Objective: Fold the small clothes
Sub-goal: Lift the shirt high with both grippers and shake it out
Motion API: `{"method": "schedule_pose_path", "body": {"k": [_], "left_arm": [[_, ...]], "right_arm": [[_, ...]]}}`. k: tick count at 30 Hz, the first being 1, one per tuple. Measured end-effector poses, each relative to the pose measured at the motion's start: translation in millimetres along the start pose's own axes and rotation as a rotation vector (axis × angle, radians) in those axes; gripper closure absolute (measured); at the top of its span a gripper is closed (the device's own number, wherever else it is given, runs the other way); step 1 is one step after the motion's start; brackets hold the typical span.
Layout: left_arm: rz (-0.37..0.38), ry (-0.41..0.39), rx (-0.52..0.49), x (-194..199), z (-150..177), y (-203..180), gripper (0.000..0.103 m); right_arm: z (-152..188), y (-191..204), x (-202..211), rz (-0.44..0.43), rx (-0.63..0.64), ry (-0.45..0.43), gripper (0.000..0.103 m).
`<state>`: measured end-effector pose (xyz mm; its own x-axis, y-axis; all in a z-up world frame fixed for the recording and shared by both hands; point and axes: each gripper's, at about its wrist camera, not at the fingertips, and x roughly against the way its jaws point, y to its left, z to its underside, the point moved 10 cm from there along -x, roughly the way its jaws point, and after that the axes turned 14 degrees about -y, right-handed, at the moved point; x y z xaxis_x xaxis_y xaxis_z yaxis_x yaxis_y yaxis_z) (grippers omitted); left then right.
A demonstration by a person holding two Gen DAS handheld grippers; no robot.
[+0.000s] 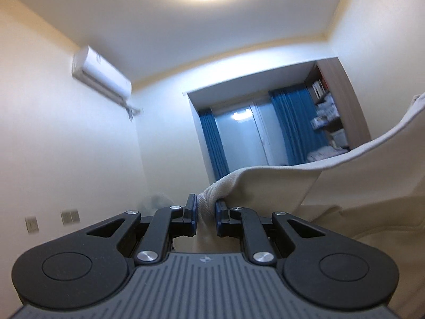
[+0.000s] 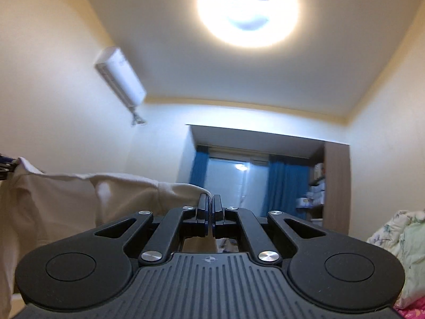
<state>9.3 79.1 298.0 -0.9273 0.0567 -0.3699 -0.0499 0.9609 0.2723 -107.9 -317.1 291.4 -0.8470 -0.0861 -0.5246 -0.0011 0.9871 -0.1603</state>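
I have both tools tilted up toward the ceiling, with a cream garment (image 1: 279, 186) strung between them. My left tool (image 1: 206, 212) is pinched narrow on a ribbed hem of that garment, the ribbing bunched between its pads, and from there the cloth sweeps away toward 3 o'clock, rising to the frame edge at about 2 o'clock. My right tool (image 2: 210, 212) has its pads drawn almost together; the cream garment (image 2: 79, 194) reaches it from 9 o'clock and ends right at the left pad, so it seems to grip a thin edge, though I cannot see the cloth inside the gap. At the far 9 o'clock edge of the right view the cloth hangs from a dark tip. A round ceiling lamp (image 2: 248, 16) glares at 12 o'clock, an air conditioner (image 1: 102, 75) sits on the wall at 10 o'clock, and blue curtains (image 1: 297, 125) frame a window straight ahead. Pale floral bedding (image 2: 398, 250) is heaped at 4 o'clock in the right view.
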Motion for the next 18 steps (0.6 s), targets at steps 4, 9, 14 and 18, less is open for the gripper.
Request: {"method": "schedule_pose_path", "body": {"k": [4, 9, 14, 18], "left_arm": [[0.027, 0.033, 0.02, 36.2, 5.8, 16.8, 0.089], [0.037, 0.032, 0.032, 18.4, 11.0, 21.2, 0.089], [0.084, 0.167, 0.001, -56.2, 109.0, -13.1, 0.089], [0.133, 0.377, -0.01, -139.9, 238.3, -72.2, 0.089]], "right_arm": [[-26.5, 24.4, 42.9, -0.068, 0.061, 0.008, 0.102], [-16.7, 18.2, 24.0, -0.084, 0.033, 0.067, 0.103], [89.6, -2.8, -33.4, -0.04, -0.036, 0.23, 0.103], [235.9, -7.3, -90.4, -0.004, -0.093, 0.472, 0.103]]}}
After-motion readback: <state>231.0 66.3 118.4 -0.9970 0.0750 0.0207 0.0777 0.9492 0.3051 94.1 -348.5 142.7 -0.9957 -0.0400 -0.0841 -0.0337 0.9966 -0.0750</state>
